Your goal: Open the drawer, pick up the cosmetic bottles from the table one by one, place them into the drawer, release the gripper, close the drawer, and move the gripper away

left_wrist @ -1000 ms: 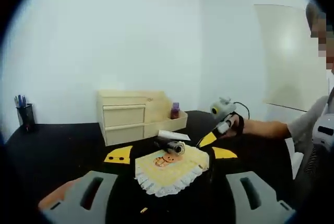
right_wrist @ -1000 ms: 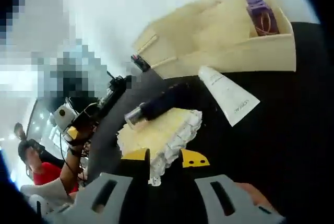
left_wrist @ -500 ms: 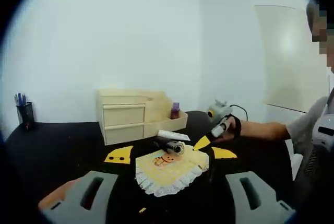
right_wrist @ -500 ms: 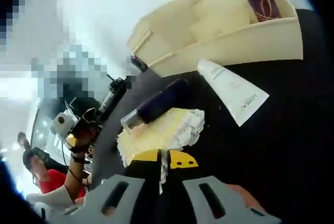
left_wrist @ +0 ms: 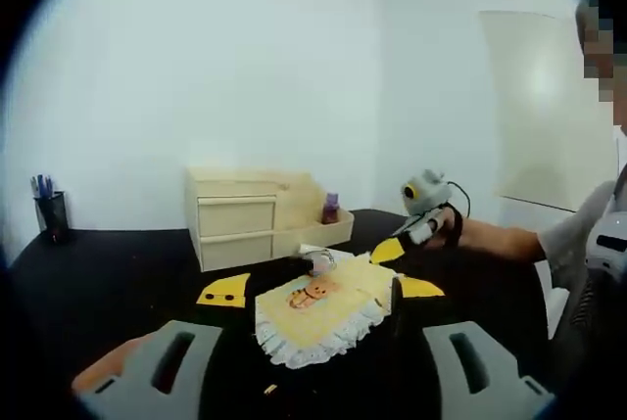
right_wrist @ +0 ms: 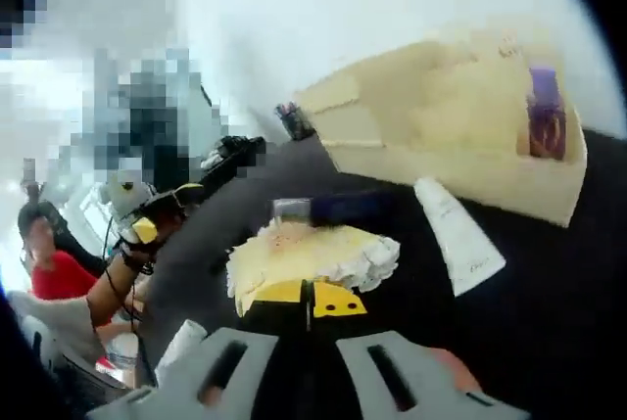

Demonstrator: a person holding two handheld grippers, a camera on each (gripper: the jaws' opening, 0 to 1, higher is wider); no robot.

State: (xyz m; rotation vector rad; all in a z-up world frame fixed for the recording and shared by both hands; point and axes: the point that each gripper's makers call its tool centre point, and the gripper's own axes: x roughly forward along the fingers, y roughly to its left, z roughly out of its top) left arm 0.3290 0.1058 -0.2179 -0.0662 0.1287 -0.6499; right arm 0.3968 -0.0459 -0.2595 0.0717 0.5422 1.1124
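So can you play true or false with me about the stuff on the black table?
1. Both drawers of the wooden box are pulled open. False: both drawer fronts sit flush, so they are closed.
2. A purple bottle stands in the open tray part of the wooden box. True.
3. The white tube lies on top of the yellow cloth. False: it lies on the black table, beside the cloth.
4. The right gripper has its yellow tips close together at the edge of the yellow cloth. True.
5. A dark bottle with a silver cap lies on its side. True.
6. The pen cup is red. False: it is black.
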